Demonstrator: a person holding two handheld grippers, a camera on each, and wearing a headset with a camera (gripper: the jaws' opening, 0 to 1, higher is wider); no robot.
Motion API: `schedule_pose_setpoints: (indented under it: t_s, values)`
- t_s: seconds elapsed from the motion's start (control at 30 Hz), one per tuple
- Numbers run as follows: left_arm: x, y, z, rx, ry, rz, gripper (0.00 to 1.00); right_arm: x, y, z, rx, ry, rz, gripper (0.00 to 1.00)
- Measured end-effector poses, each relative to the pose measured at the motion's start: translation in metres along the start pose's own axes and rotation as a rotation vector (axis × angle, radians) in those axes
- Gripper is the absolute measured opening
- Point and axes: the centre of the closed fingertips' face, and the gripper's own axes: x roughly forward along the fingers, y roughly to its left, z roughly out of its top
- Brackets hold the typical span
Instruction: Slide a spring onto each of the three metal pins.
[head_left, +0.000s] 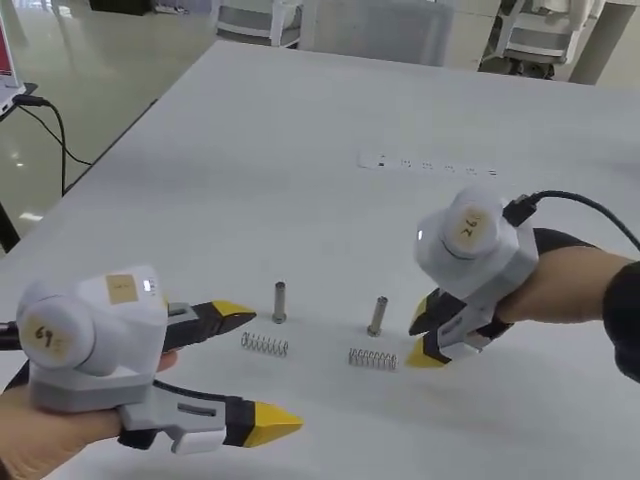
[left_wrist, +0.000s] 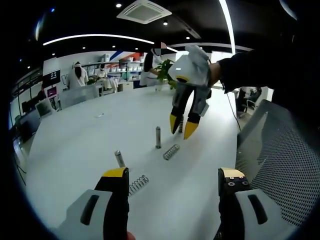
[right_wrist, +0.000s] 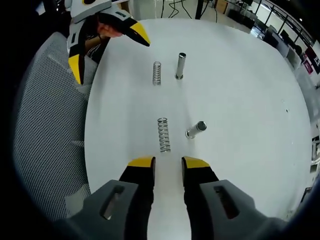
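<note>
Over the white table (head_left: 300, 150) the left gripper (head_left: 272, 368) gapes wide, holding nothing. The right gripper (head_left: 420, 343), jaws narrowly parted and empty, hovers just beside the right spring (head_left: 372, 358). The left pin (head_left: 280, 301) and right pin (head_left: 377, 316) stand upright between them, with the left spring (head_left: 264, 344) lying near its pin.

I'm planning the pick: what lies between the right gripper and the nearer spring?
Nothing: the right gripper view shows bare table between the right gripper and the nearer spring; a metal pin stands off to the side.
</note>
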Motion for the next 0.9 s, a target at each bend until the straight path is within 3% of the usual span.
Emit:
schedule_pose_setpoints:
  t_s: [0.9]
  values:
    - [0.0,0.001,-0.003,-0.003,0.005,0.0,0.7,0.031,0.004,0.003,-0.034,0.033,0.02,0.16]
